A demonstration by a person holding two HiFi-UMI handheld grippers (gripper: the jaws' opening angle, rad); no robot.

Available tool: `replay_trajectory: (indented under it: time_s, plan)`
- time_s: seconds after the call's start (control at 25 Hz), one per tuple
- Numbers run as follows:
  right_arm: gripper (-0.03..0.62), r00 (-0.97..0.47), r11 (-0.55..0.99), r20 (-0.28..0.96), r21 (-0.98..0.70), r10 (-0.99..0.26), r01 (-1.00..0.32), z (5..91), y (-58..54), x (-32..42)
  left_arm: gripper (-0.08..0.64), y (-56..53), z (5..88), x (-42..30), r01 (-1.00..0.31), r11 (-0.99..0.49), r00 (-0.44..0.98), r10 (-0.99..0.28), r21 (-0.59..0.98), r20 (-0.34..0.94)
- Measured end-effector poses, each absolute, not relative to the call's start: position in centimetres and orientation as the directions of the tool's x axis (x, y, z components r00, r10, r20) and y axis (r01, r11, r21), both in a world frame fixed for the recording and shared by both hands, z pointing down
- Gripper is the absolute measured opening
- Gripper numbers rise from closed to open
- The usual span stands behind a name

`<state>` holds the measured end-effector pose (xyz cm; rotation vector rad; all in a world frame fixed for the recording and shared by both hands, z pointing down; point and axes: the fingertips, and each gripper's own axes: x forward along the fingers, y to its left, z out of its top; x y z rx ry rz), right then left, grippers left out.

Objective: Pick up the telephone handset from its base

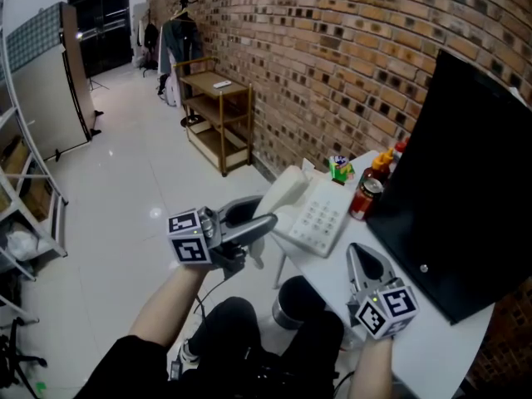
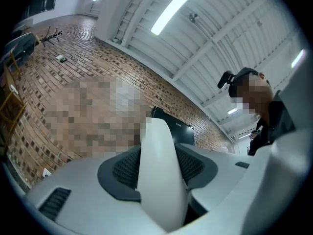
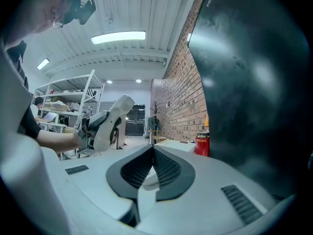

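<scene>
1. Left gripper (image 1: 253,221) first: its jaws are clamped on the white handset (image 1: 287,191), which fills the gap between the dark pads in the left gripper view.
2. The handset sticks out past the fingertips, tilted, one end pointing up and away from the person.
3. From the right gripper view the handset (image 3: 110,121) hangs in the air in that grip, above the level of the table and off its cradle.
4. In the head view it sits just left of the phone base (image 1: 322,216), overlapping the base's near left edge.
5. Over to the right gripper (image 1: 362,256): jaws together, pads meeting, nothing between them. It rests low over the white table (image 1: 332,268), just right of the base.
6. The base lies flat on the table, keypad up.
7. Just beyond the base stands a red can (image 1: 366,198), with sauce bottles (image 1: 382,165) and a small green packet (image 1: 339,169) behind it.
8. A big black monitor (image 1: 465,189) leans along the table's right side, close by the right gripper.
9. Further out there is a brick wall, with a wooden shelf unit (image 1: 218,115) against it.
</scene>
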<state>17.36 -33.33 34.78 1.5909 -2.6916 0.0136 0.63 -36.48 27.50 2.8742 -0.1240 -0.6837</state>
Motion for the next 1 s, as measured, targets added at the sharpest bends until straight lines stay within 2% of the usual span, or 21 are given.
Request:
replay_trajectory:
  time_s: [1.0]
  plan:
    - [0.009,-0.470,0.469,0.028,-0.021,-0.882,-0.883,35.0,-33.7,18.2,0.219,-36.8,27.2,0.9,0.013,-0.967,0.861,-0.118,0.254,-0.495]
